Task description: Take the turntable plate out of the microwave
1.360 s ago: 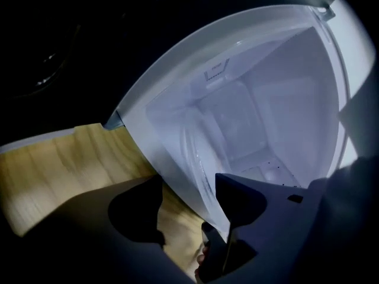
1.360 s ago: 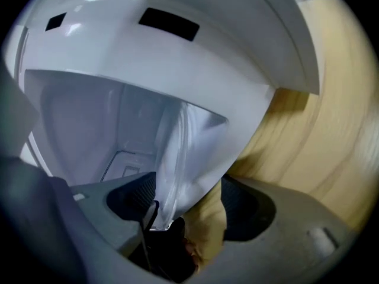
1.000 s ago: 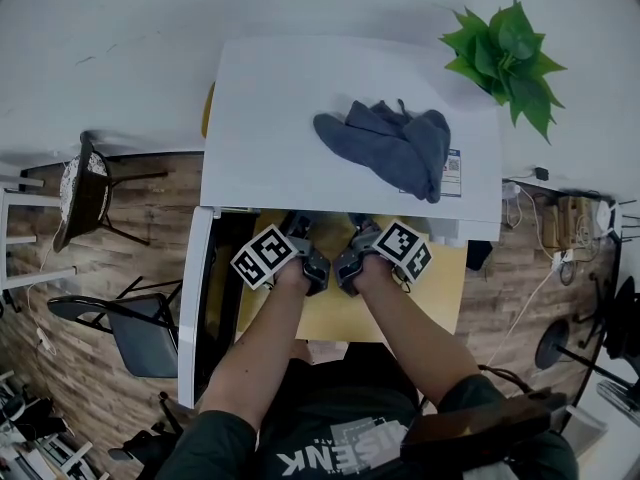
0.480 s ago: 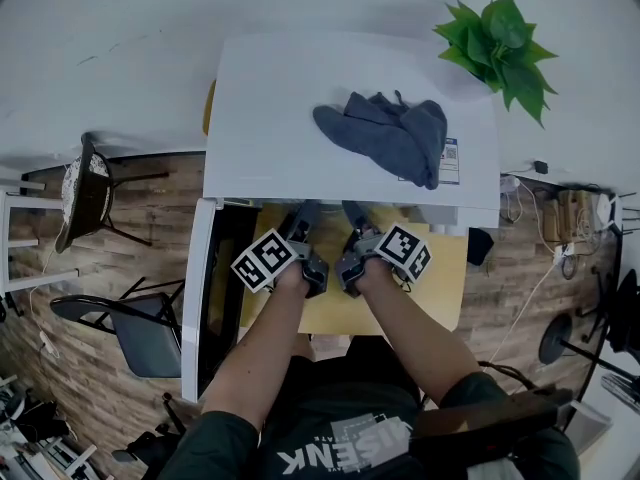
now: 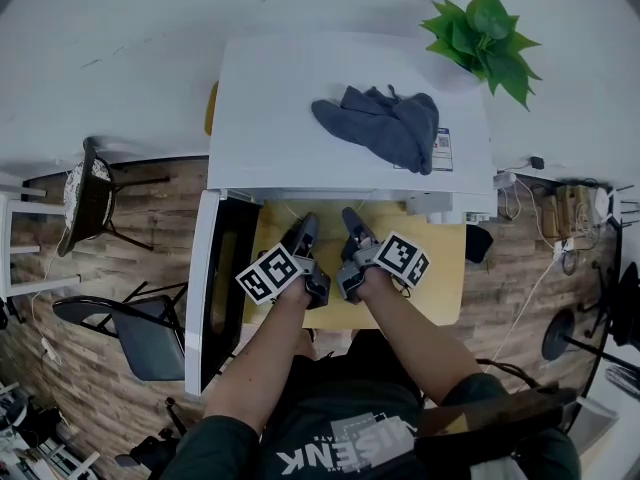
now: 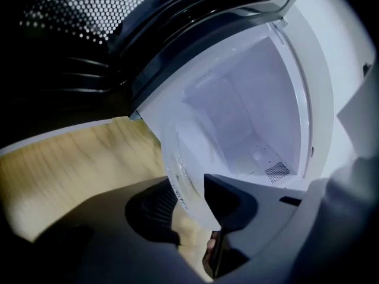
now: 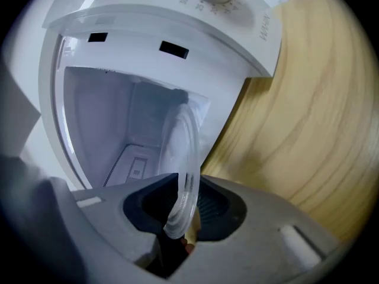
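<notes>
Two grips on one disc, left to right:

- Far left: door hangs wide open, clear of the exit path.
- left gripper at the mouth of the microwave. Its jaws have just been closing and now stand at a middling gap, pinched on the rim of the turntable plate.
- The clear glass plate spans between the two tools. I judge the far part is inside the white cavity and the near rim is out toward the table.
- right gripper: its jaws have also just been closing, to a narrower gap, clamped on the thick rim bead.
- On top of the oven: grey cloth, with a plant further right. Neither is in the way.

Doing this step well, as I judge it:
- Draw both hands back together at matched height. Any twist between them levers the glass against the pads.
- Lift the rim just clear of the sill before pulling.
- Glass on ribbed pads is slippery, so keep it slow with no jerks.
- Keep the left elbow off the door.
- Set the plate flat on bare wood before either grip is released.
</notes>
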A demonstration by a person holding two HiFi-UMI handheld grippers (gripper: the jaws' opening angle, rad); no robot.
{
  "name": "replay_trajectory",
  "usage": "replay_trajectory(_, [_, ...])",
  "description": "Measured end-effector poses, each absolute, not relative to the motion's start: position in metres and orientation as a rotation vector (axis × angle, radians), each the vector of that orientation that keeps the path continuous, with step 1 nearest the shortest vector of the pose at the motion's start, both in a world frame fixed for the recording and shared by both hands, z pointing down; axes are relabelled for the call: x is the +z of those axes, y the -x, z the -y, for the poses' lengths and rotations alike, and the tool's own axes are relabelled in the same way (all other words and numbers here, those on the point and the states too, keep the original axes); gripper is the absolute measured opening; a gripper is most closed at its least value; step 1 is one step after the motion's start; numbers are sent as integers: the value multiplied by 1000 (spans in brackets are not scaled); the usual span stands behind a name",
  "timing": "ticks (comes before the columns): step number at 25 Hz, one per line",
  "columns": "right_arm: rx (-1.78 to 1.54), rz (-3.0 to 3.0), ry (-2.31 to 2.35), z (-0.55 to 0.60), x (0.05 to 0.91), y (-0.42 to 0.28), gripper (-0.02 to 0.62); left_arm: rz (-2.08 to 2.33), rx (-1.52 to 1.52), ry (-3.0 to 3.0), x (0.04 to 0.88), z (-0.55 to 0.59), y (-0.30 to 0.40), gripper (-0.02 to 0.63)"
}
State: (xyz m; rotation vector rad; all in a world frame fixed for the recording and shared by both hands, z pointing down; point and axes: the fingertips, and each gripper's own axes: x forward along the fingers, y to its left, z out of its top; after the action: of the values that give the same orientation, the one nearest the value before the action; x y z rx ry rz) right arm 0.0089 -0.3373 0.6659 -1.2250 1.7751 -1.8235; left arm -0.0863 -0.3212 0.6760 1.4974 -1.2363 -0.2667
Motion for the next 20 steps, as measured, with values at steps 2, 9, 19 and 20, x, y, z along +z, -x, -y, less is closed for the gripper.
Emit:
replay_trajectory(2, [-1827, -1785, 1222, 331, 666, -8, 89, 1240, -262, -1496, 677, 313, 86, 141])
replay_trajectory(9, [-1829, -1820, 1191, 309, 666, -8, 81, 1221, -272, -1501, 676, 288, 86, 127])
replay_trajectory(19, [-1746, -1901, 1194, 283, 649, -15, 77, 1208, -237, -1624, 654, 262, 83, 114])
replay_trajectory(20, [-1732, -1912, 1195, 280, 647, -15, 77, 1209, -236, -1639, 651, 260, 83, 114])
